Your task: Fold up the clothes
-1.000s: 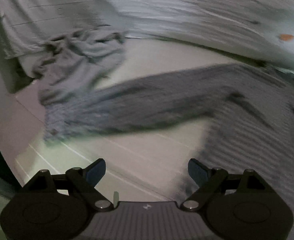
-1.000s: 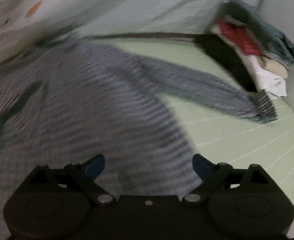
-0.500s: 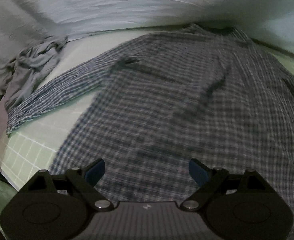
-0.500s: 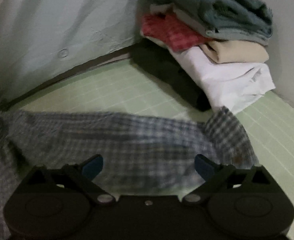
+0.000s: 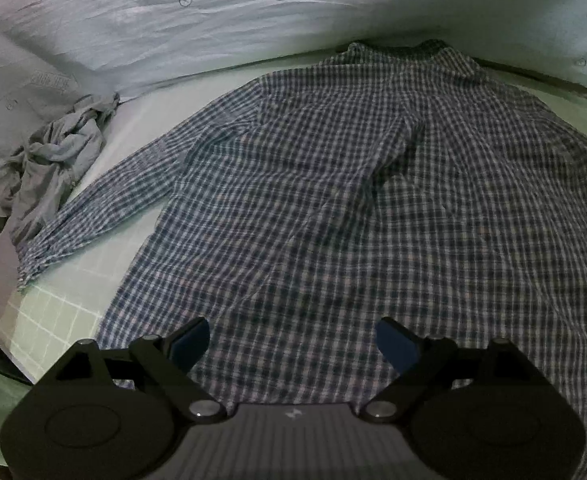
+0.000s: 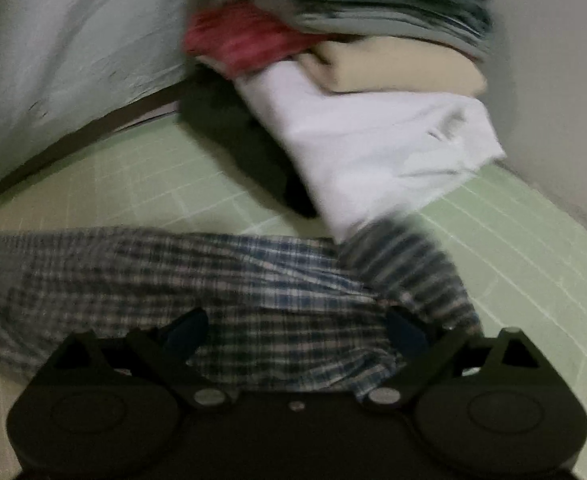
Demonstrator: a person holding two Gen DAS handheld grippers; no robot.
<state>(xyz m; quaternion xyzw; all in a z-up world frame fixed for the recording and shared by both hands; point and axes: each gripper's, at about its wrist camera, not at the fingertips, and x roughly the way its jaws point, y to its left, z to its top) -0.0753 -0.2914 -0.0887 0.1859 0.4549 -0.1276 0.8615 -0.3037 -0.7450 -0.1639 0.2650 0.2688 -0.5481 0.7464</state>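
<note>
Left gripper [image 5: 292, 342] fingers spread wide, empty, poised over the hem of the plaid shirt [image 5: 333, 208], spread flat on the green gridded mat [image 5: 49, 320], collar pointing away. Right gripper [image 6: 297, 330] fingers likewise apart above the shirt's sleeve [image 6: 221, 280], near the folded clothes stack [image 6: 365, 92].

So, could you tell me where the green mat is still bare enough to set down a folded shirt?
Bare green grid mat lies right of the checked shirt's sleeve, below the folded pile. The far-left corner by the crumpled grey garment is crowded.
</note>
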